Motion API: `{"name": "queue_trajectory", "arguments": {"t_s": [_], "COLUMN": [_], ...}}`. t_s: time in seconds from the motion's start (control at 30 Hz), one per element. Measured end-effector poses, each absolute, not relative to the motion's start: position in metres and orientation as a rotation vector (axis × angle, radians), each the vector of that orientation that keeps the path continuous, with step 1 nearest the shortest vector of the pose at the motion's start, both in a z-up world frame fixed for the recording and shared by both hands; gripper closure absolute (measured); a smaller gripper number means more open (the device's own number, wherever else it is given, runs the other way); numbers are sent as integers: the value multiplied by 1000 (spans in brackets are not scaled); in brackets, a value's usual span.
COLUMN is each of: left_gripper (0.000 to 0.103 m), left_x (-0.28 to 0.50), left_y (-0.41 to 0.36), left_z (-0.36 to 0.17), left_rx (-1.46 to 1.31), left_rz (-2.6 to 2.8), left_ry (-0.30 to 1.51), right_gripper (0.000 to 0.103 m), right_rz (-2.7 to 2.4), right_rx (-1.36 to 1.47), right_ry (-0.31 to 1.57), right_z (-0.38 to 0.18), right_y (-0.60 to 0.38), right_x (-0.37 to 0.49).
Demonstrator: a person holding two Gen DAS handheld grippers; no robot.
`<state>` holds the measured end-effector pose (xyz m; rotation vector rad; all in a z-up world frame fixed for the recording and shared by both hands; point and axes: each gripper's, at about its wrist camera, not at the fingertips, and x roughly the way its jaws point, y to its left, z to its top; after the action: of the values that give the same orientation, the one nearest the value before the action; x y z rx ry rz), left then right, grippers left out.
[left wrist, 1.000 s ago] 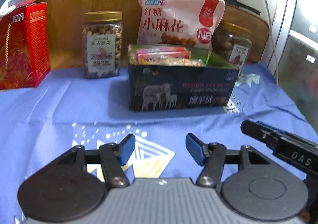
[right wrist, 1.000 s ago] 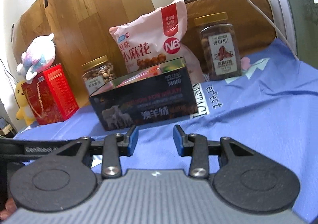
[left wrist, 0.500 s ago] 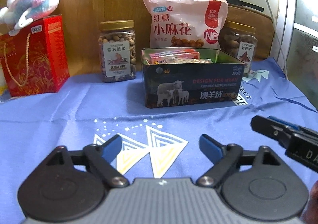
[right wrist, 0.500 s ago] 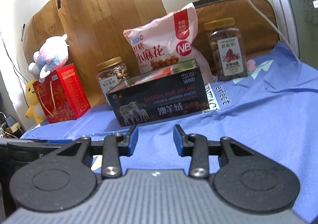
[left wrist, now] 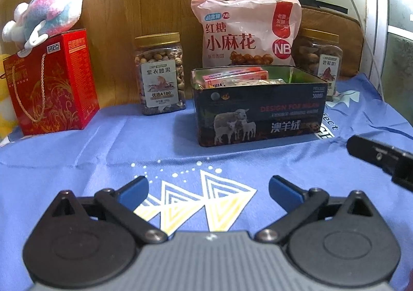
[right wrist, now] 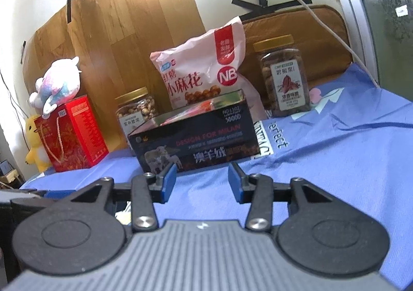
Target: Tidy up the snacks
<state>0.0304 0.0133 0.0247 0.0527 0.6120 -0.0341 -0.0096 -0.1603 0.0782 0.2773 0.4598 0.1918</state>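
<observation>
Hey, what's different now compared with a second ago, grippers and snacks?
The left gripper has just been opening and now stands wide, nothing between its jaws. The right gripper has opened slightly, also empty. Both views show more of the scene, as if the grippers drew back. The black tin, pink snack bag and both nut jars kept their places.

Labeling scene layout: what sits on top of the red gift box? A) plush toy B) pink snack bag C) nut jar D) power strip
A: the plush toy rests on the red gift box; jars and bag stand on the cloth further right.
</observation>
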Motion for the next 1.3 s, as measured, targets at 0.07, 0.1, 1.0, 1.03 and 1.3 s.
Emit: {"name": "queue_trajectory", "arguments": {"t_s": [0.07, 0.1, 1.0, 1.03, 1.3], "left_gripper": [0, 0, 0, 0, 0], "left_x": [33, 35, 46, 47, 48], "left_y": [14, 15, 18, 18, 21], "left_z": [23, 22, 5, 4, 4], "left_rx": [50, 48, 85, 81, 68], "left_rz": [-29, -26, 12, 12, 15], "left_ry": [614, 614, 612, 615, 629], "right_gripper": [55, 55, 50, 50, 50], "right_rz": [185, 183, 175, 175, 168], "right_rx": [272, 269, 272, 272, 278], "right_ry": [458, 461, 508, 507, 507], "right_z": [77, 75, 65, 64, 65], "right_y": [-161, -160, -157, -157, -158], "right_x": [-8, -7, 0, 0, 0]}}
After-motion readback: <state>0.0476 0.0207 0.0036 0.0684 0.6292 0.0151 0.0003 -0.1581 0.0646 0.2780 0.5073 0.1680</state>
